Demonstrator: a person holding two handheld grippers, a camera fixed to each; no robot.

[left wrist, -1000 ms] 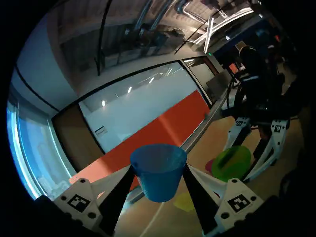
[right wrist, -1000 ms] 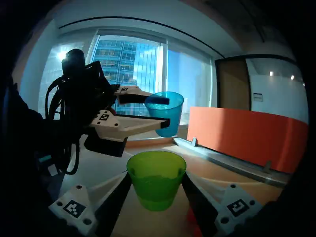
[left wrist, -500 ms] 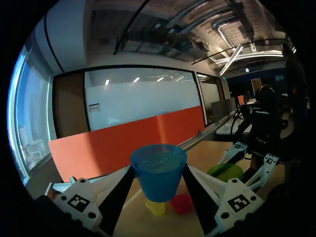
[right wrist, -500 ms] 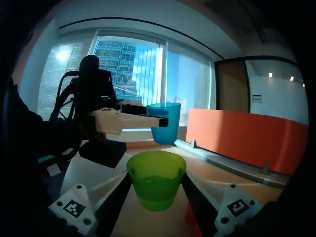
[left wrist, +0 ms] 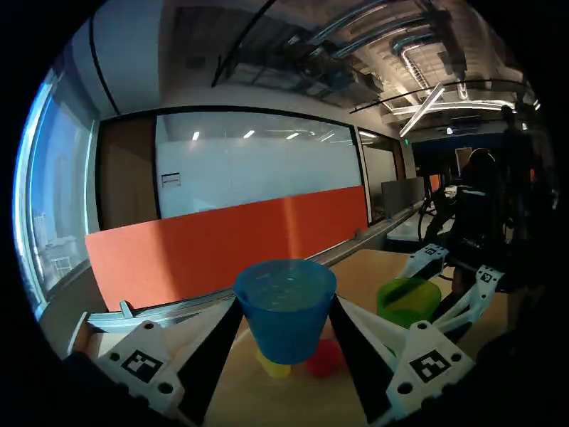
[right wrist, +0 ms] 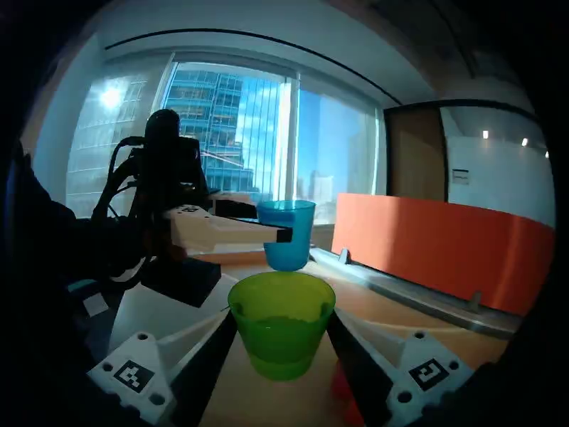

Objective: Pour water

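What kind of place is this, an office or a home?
Most likely an office in a city building: tall windows look out on glass towers, a long orange partition divides the space, and exposed pipes and strip lights cross the ceiling.

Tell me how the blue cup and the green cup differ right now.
The blue cup sits in the left gripper; the green cup sits in the right gripper. The blue cup looks filled nearly to its rim, the green cup about half full. The blue cup's wall is darker; the green cup's shows its water line. Both are upright, tapered, and clamped between two fingers.
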